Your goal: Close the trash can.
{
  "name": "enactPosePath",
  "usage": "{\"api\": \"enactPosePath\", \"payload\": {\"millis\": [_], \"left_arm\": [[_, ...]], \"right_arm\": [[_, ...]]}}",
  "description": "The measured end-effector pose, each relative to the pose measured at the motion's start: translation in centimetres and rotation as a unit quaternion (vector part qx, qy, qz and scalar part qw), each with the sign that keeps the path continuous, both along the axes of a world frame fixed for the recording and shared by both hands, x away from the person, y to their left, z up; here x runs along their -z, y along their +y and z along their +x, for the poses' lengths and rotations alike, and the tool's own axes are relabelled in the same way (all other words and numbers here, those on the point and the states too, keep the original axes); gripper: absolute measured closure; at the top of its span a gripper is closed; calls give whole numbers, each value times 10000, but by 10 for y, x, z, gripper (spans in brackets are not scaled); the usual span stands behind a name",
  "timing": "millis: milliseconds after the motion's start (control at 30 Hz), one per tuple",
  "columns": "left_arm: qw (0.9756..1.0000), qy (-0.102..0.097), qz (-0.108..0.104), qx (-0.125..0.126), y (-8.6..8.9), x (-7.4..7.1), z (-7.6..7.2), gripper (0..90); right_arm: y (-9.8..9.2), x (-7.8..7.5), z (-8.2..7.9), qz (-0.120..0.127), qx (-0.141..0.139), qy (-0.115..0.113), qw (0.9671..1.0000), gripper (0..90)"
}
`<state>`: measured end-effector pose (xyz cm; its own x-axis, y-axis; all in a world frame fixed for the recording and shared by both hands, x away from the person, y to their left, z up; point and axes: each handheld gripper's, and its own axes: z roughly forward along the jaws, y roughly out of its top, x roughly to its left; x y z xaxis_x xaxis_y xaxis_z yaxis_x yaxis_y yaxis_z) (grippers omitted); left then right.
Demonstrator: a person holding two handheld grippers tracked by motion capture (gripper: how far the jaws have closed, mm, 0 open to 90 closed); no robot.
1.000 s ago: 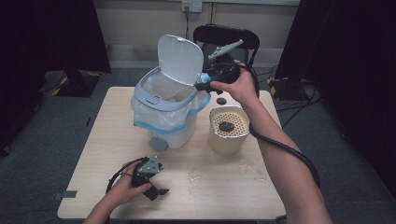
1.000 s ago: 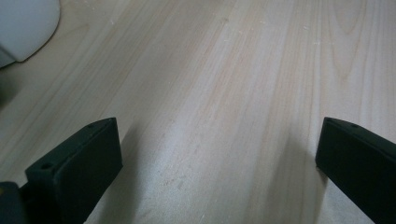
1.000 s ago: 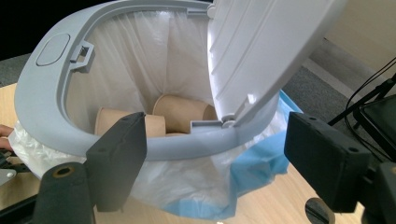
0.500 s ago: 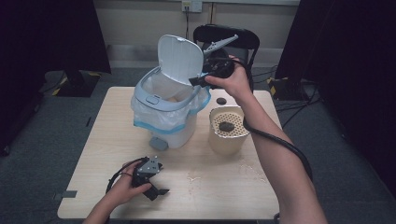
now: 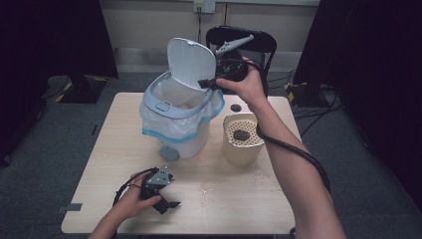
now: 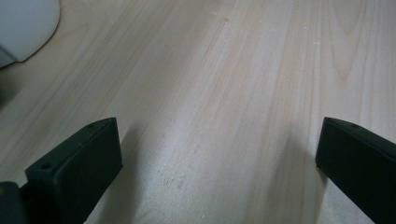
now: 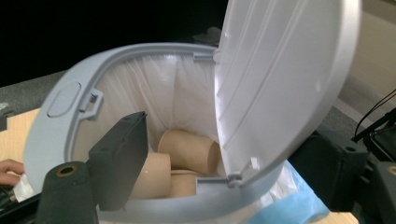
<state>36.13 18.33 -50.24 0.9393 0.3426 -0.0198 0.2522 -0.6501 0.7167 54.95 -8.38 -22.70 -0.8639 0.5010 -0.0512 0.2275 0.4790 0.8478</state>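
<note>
Bin [image 5: 179,124] position: near the middle of the bench [image 5: 99,144], toward its far side, fitted with a white liner whose blue hem hangs over the outside. The lid [image 5: 191,62] stands raised and near upright on its rear hinge. The right hand-held gripper [image 5: 206,83] is level with the lid's lower edge; in the right gripper view the lid [image 7: 280,84] rises between its two jaws, which stand well apart with no pad seen pressing on the plastic. The left hand-held gripper [image 5: 166,201] rests on the near part of the bench, jaws wide apart and empty.

Handling: the lid appears to be thin, light, smooth moulded plastic, stiff enough to push yet likely to slip under hard pads. Contact is best made at its free front edge or rim, where the hinge gives least resistance. The bin itself looks light and may slide or tip if pushed sideways.

Surroundings: paper cups [image 7: 187,154] lie inside the liner. A beige pot [image 5: 242,144] with a perforated insert carrying a dark lump stands just right of the bin, under the right forearm, and is the nearest obstruction. A small dark disc [image 5: 235,107] lies behind it
</note>
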Motion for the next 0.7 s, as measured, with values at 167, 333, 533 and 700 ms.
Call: {"api": "enactPosePath", "payload": {"millis": [167, 333, 533, 700], "left_arm": [[10000, 0, 0, 0, 0, 0, 0, 0], [10000, 3, -1, -3, 0, 0, 0, 0], [10000, -17, -4, -3, 0, 0, 0, 0], [10000, -16, -9, -9, 0, 0, 0, 0]], "right_arm": [[5, -3, -5, -16, -87, -43, 10000, 213], [11, -3, -13, -175, -197, -158, 9995, 201], [19, -4, -23, -286, -357, -167, 9988, 198], [31, -3, -32, -420, -549, -193, 9974, 176]]}}
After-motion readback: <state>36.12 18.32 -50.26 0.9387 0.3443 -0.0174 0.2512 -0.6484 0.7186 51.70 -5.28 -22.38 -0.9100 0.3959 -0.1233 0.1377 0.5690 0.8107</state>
